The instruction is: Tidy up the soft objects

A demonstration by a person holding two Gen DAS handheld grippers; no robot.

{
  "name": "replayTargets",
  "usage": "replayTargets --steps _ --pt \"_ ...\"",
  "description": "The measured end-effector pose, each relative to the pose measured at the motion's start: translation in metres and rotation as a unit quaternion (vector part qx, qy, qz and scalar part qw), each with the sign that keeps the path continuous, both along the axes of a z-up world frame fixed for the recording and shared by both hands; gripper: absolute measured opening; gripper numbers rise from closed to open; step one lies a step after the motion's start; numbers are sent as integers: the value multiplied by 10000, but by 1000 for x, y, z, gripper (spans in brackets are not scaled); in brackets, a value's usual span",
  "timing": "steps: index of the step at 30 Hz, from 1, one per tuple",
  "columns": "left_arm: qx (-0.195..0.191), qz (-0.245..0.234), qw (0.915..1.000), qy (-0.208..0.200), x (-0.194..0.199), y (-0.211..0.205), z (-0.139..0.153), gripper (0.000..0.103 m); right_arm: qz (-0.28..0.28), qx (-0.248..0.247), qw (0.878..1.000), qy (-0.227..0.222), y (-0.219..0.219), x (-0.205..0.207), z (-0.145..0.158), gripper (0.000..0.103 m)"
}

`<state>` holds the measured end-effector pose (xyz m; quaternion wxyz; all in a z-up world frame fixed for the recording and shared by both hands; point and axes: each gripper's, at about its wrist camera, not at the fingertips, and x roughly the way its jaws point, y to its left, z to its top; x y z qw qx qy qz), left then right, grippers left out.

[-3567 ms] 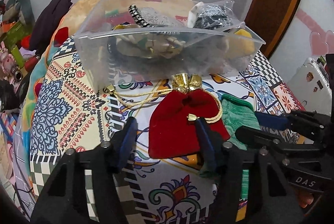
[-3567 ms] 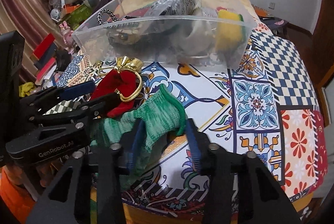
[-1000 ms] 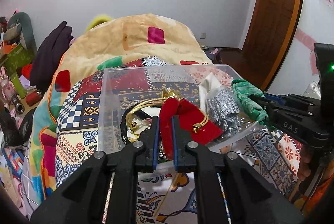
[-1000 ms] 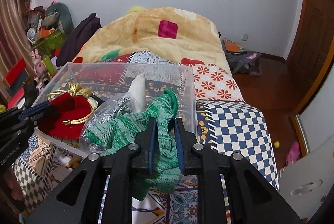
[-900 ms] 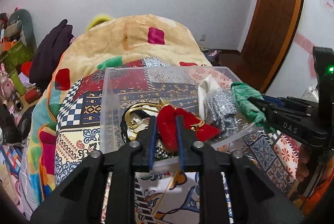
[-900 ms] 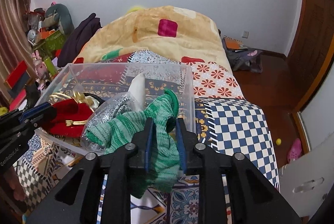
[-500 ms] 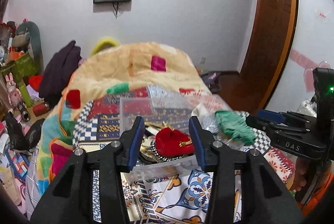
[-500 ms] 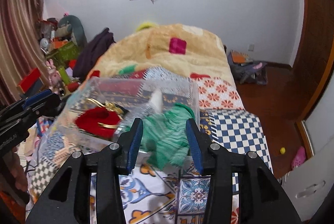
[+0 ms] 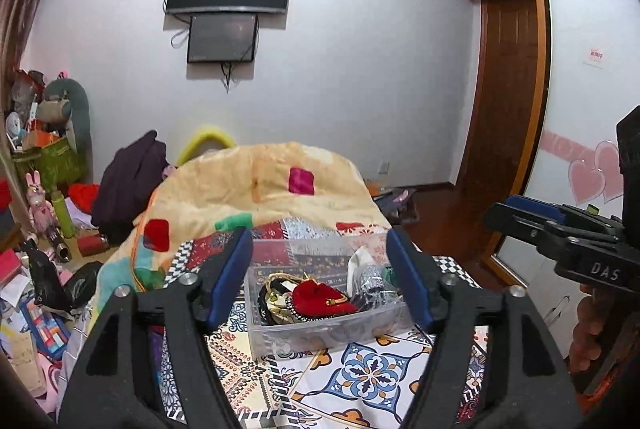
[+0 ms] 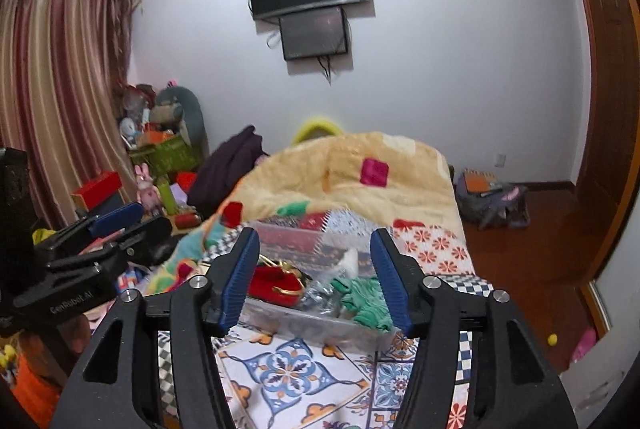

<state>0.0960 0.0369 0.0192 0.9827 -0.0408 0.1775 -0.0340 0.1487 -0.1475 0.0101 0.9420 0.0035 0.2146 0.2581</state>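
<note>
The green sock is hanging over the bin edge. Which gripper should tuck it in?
Right, probably. The right gripper is open and the sock lies between its fingers, at the bin end nearer it. The left gripper frames the pouch.

The left gripper (image 9: 320,279) is held level with its two blue-padded fingers (image 9: 232,275) spread wide apart, nothing between them. The right gripper (image 10: 316,275) is posed the same way, its blue-padded fingers (image 10: 240,275) parted wide and holding nothing. In the left wrist view the right gripper shows side-on at the right edge, and part of the hand (image 9: 588,333) that grips it from below is visible under its black body. In the right wrist view the left gripper shows side-on at the left edge, level with the other. The two tools sit side by side, well apart, both pointing forward.
</note>
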Motion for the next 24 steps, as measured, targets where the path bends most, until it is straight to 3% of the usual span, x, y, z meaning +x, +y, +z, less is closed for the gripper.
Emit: replayTargets --steps 8,13,24 --pt "176 140 9991 -357 -25 -5 11 98 -28 68 9995 -315 1 -16 4 82" --pt "234 145 9987 -437 -29 -8 12 102 -80 38 9988 -478 -1 -25 7 88" --pt "226 106 9986 -463 -34 -11 12 102 -106 86 9986 -508 -4 -28 6 90"
